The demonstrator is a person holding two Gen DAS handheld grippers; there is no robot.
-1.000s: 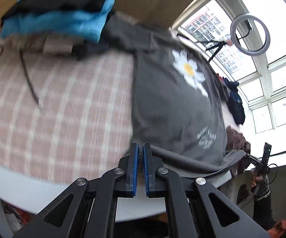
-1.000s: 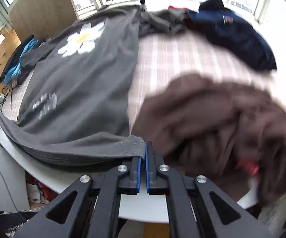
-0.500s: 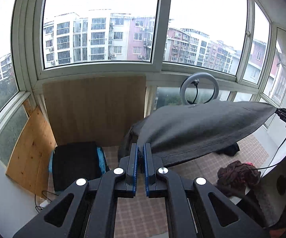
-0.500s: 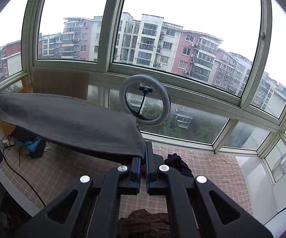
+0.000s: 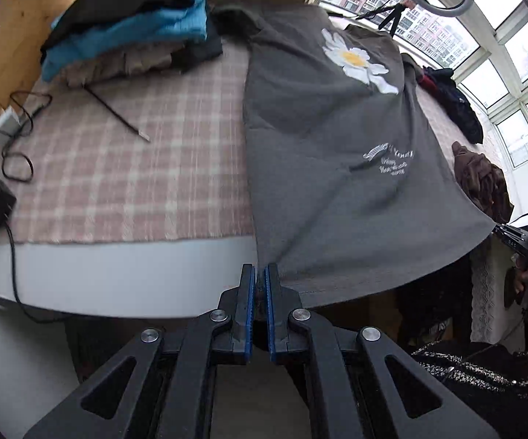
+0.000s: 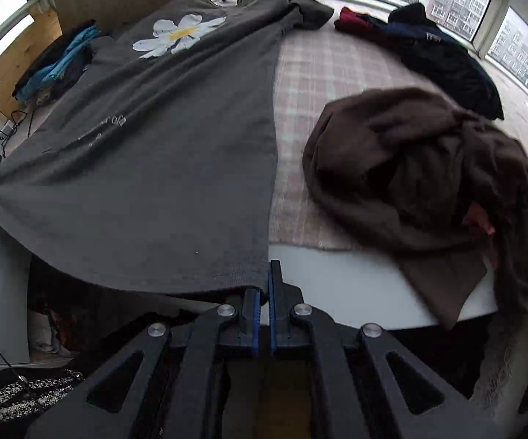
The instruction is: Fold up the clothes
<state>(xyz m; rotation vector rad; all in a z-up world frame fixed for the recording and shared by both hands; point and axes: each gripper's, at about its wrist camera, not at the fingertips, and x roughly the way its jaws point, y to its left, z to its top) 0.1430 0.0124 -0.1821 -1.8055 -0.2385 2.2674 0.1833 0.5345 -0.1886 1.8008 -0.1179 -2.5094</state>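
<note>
Tools (image 5: 259, 274) (image 6: 266, 285) clamp grey knit tee (image 5: 337, 168) hem corners, fabric taut.

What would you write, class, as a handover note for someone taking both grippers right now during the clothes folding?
Left gripper: shut on one bottom corner of the grey daisy T-shirt.
Right gripper: shut on the other bottom corner.
The shirt lies print-up on the checked cloth, hem stretched past the edge.
Done: a folded stack at the far corner.
Left: fold this shirt, then the brown garment and the dark pile.
</note>
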